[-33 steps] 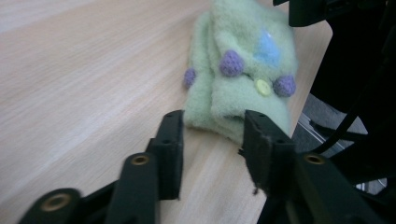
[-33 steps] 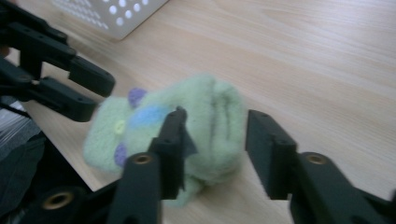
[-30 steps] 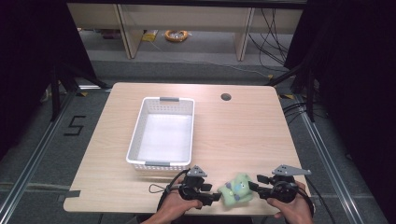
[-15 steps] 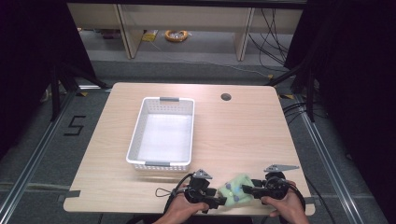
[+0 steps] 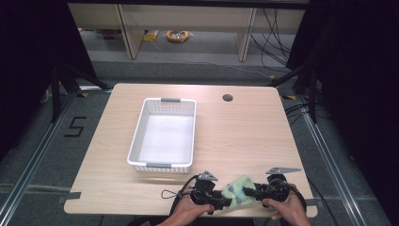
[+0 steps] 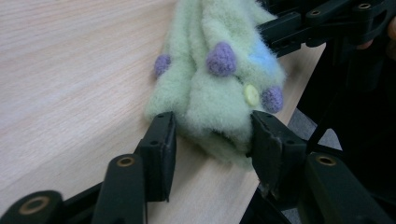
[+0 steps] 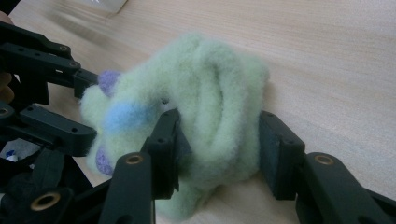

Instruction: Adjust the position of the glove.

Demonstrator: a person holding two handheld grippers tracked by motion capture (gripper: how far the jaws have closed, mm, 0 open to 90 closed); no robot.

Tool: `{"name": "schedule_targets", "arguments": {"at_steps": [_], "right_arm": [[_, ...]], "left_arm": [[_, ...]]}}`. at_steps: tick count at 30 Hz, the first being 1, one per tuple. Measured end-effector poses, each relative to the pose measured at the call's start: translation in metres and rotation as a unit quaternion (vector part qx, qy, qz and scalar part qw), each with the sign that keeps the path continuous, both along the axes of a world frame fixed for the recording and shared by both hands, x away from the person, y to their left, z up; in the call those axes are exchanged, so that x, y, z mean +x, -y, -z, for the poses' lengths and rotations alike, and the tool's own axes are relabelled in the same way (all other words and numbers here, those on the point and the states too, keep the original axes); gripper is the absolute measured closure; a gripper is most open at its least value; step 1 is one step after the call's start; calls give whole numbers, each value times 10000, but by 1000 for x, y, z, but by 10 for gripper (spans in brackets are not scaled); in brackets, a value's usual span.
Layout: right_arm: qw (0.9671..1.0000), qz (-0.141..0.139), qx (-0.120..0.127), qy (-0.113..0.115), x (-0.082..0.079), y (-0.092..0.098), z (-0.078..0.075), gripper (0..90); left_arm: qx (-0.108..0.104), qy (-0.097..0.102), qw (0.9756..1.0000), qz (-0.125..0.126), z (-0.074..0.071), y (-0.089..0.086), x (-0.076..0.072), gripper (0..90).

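Gripped from both ends at the near edge of the bench (image 5: 244,127): a fuzzy pale-green plush toy (image 5: 237,191) with purple bumps, a yellow dot and a blue patch, lying on the wood just short of the front lip. Left claw (image 5: 222,200) half closed, just been closing, with the toy's narrower end between its pads; right pad pressed into the fur, left pad at the fur's edge (contact on that side hard to call from the left gripper view). Right claw (image 5: 250,192) likewise about half closed and just been closing, both pads sunk into the bundled, rope-like folds of the toy's other end. Held level and facing each other, probably so that the soft body can be pinched from two sides at once and lifted without sagging or slipping out of one grip. Soft, squashy stuff, so likely to give under the pads rather than resist. Behind and to the left, well apart from the toy, a white perforated basket (image 5: 136,141) with grey handles, nothing in it, the likely place for the toy to go. Pale wood-grain top, smooth and matt, with a round cable hole (image 5: 227,98) near the far edge. Beyond that, a grey floor with a taped mark, metal rails on either side, dark curtains left and right, and low shelving at the back with an orange coil (image 5: 177,35) and loose cables on the floor.
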State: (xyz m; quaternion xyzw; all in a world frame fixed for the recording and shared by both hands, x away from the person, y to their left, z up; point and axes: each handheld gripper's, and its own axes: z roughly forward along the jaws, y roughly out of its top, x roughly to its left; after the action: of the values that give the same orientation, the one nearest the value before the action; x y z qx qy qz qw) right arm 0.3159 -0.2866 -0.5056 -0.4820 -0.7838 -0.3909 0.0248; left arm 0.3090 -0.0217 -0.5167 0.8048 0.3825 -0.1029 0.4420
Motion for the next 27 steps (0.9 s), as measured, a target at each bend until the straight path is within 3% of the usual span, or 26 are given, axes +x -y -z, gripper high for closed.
{"name": "schedule_targets", "arguments": {"at_steps": [1, 5, 7, 8, 11, 12, 13, 14, 16, 17, 19, 20, 21, 22, 23, 24, 26, 27], "right_arm": [[10000, 27, -24, 1, 0, -1, 0, 557], [10000, -14, 22, -3, 0, 0, 1, 583], [10000, -13, 31, 16, -1, -1, 1, 615], [9999, -77, 95, 25, -1, -1, 1, 631], [10000, 13, 23, 71, -3, -1, -1, 656], [9998, 69, 163, -38, -5, -2, -1, 664], [9998, -19, 179, 64, -4, 0, 0, 671], [9997, -22, 240, 92, -4, 0, 0, 677], [9997, 14, 200, 106, -5, -1, -1, 684], [9997, 0, 207, 119, -5, -1, -1, 689], [9993, -12, 313, 179, -5, 0, -2, 702], [9991, -1, 376, 199, -5, 0, -3, 707], [9989, 90, 452, 56, -8, -1, -5, 710], [9986, 20, 485, 222, -7, 0, -4, 713], [9983, 76, 563, 103, -9, -1, -5, 715], [9980, -31, 588, 225, -8, -1, -5, 717], [9981, 19, 562, 267, -9, -2, -6, 718], [9979, 4, 587, 270, -9, -3, -6, 719]], "left_arm": [[146, 62, 9999, 14, -2, 0, -1, 544], [-128, 24, 9999, 75, 2, 2, 1, 625], [-181, 40, 9998, 105, 0, 1, 0, 682], [-106, 140, 9998, 82, 0, 1, -1, 702], [-108, 170, 9997, 162, -2, 1, 0, 722], [-120, 158, 9997, 172, -2, 0, 0, 726], [-139, 151, 9997, 122, -2, -1, 1, 729], [-169, 113, 9995, 239, -1, -2, 3, 732], [33, 81, 9998, 172, -5, -5, 3, 737], [-152, 90, 9995, 242, -2, -6, 5, 740], [46, 98, 9996, 242, -7, -8, 6, 744], [-170, 101, 9994, 273, -5, -9, 7, 746], [-211, 99, 9995, 213, -6, -10, 7, 747], [-243, 64, 9993, 278, -6, -11, 8, 747], [-195, 63, 9993, 305, -7, -13, 9, 747], [-238, 24, 9992, 305, -7, -14, 9, 747], [12, 3, 9996, 281, -11, -16, 9, 747], [-106, 26, 9995, 295, -11, -16, 10, 747]]}}
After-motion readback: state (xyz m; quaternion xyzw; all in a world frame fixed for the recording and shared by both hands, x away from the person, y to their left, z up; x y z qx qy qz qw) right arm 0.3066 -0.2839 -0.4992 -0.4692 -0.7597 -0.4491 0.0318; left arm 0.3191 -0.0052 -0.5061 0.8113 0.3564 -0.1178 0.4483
